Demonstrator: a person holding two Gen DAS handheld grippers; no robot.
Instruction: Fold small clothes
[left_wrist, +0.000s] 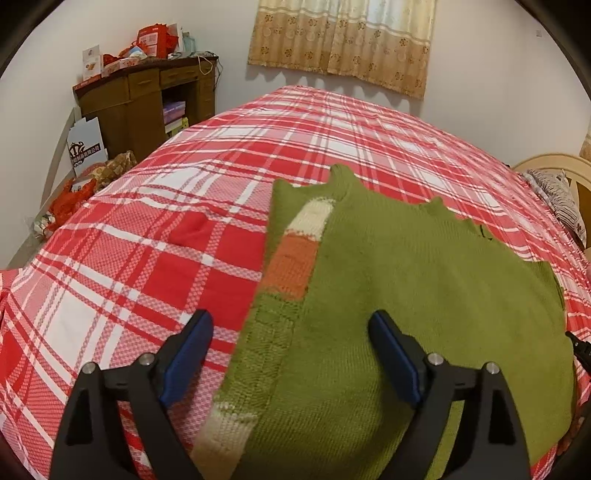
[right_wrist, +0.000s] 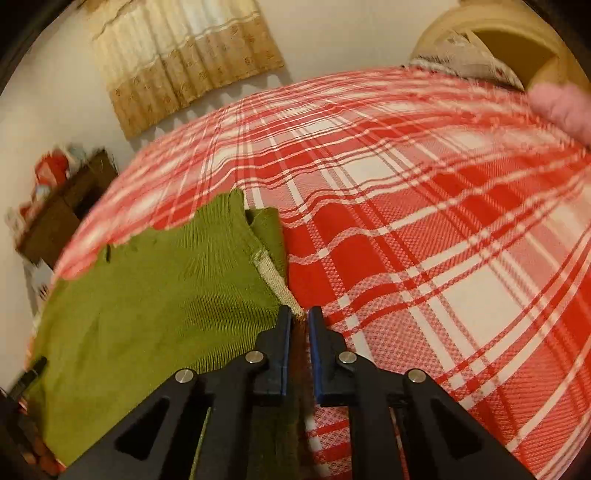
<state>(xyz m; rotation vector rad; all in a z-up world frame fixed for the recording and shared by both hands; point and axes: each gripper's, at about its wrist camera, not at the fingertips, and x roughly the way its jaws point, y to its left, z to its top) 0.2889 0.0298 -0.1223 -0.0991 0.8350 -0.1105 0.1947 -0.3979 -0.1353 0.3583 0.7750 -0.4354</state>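
The right claw (right_wrist: 298, 314) was pressed nearly together on the edge of the green knitted sweater (right_wrist: 147, 295), pinching the cream-trimmed fold where the garment's right side met the bedspread; knit showed between the blue pads. The left claw (left_wrist: 290, 325) stood spread wide and empty, one finger over the red plaid bedspread (left_wrist: 147, 229), the other over the sweater's body, with the folded-in sleeve of orange and cream stripes (left_wrist: 295, 254) running between them.

The sweater lay flat on the bed, one sleeve already turned inward across the front, its jagged far edge pointing toward the curtain (left_wrist: 343, 40) on the far wall. A wooden cabinet (left_wrist: 147, 99) piled with red boxes stood off to the left, well apart from the work.

The step in hand looked like folding the right side over. To do it well, the pinch should catch both layers, lift only a little, and carry the edge straight across so it lands parallel to the folded sleeve. The left claw could press the body to stop the knit dragging.
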